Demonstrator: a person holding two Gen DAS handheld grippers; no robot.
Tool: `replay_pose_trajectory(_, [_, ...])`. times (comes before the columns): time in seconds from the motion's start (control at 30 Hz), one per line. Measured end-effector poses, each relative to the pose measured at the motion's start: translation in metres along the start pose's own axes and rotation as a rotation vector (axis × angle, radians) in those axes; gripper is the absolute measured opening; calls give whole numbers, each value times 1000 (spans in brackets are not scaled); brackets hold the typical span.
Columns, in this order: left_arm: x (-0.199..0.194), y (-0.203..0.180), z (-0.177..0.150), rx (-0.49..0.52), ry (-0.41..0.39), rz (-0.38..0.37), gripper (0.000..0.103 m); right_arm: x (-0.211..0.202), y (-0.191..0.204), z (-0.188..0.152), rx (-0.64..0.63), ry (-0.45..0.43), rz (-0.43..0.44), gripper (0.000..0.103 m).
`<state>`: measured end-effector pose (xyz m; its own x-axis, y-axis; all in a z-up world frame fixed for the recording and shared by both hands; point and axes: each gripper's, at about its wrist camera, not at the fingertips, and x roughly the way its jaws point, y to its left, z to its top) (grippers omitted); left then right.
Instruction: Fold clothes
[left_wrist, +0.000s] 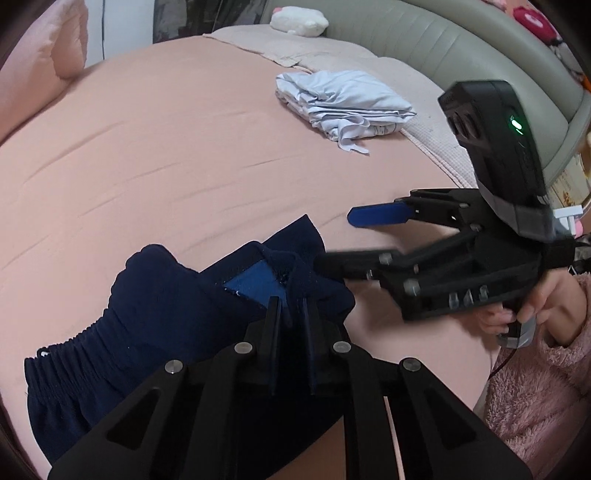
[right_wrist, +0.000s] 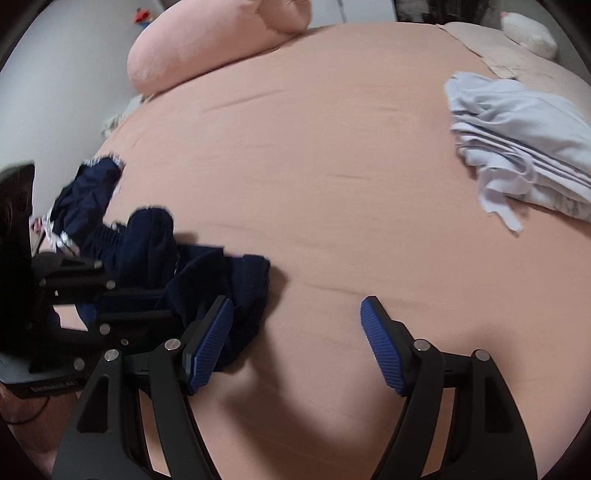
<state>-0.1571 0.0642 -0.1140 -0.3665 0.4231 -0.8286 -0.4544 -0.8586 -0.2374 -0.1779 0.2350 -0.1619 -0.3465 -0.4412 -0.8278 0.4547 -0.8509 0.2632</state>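
Observation:
A crumpled navy garment (left_wrist: 166, 295) with an elastic waistband lies at the near edge of the pink bed (left_wrist: 184, 147). My left gripper (left_wrist: 290, 310) is shut on a fold of it, beside a blue patch of lining. In the right wrist view the navy garment (right_wrist: 147, 240) lies at the left, with the left gripper (right_wrist: 166, 304) reaching into it. My right gripper (right_wrist: 297, 321) stands open over bare sheet; its left pad (right_wrist: 212, 339) rests against the garment's edge. From the left wrist view the right gripper (left_wrist: 343, 240) has its lower finger at the cloth.
A pile of folded pale blue and white clothes (left_wrist: 343, 103) (right_wrist: 517, 140) lies at the far right. A pink pillow (right_wrist: 207, 48) and a white plush toy (left_wrist: 299, 22) sit at the back by the grey headboard (left_wrist: 443, 40). A hand in a fuzzy pink sleeve (left_wrist: 546, 369) holds the right gripper.

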Motion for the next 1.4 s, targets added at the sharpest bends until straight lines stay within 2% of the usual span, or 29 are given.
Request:
replay_pose_trajectory(0.07, [2,1,3,-11,-19,8,12,-2,7,-1,-35,-2,25,73])
replay_pose_trajectory(0.2, [16,-8,17,25,-54,66,12,-8,6,0,-28,-25,-43,73])
replay_pose_trajectory(0.3, [30,-14,32,25,-68,87,13,-15,2,1,-24,-36,-27,73])
replay_pose_trajectory(0.4, [34,-6,39,-44,-48,91,22,-14,2,2,-29,-36,-37,72])
replay_pose_trajectory(0.53, [-7,14,22,-177,-156,66,45,-3,-12,3,66,-43,-23,74])
replay_pose_trajectory(0.6, [-28,25,2,-206,-181,100,45,1,-10,6,63,-54,-21,75])
replay_pose_trajectory(0.77, [-49,37,-39,-234,-146,179,45,6,-1,11,-11,-17,-129,74])
replay_pose_trajectory(0.9, [-61,46,-60,-286,-161,176,45,-12,5,10,-1,-70,-182,74])
replay_pose_trajectory(1.0, [-57,55,-68,-312,-148,176,45,-11,25,11,-32,-95,-128,74])
replay_pose_trajectory(1.03, [-55,57,-69,-319,-140,185,45,-5,32,11,-56,-81,-125,74])
replay_pose_trajectory(1.1, [-55,61,-71,-329,-120,222,45,15,43,10,-113,-17,-187,73])
replay_pose_trajectory(1.2, [-69,69,-77,-345,-101,303,45,16,26,8,-31,4,-177,76])
replay_pose_trajectory(1.27, [-85,80,-88,-391,-125,309,45,2,21,9,9,-7,-191,77])
replay_pose_trajectory(1.4, [-92,108,-111,-492,-119,310,45,-17,21,8,74,-52,-177,79])
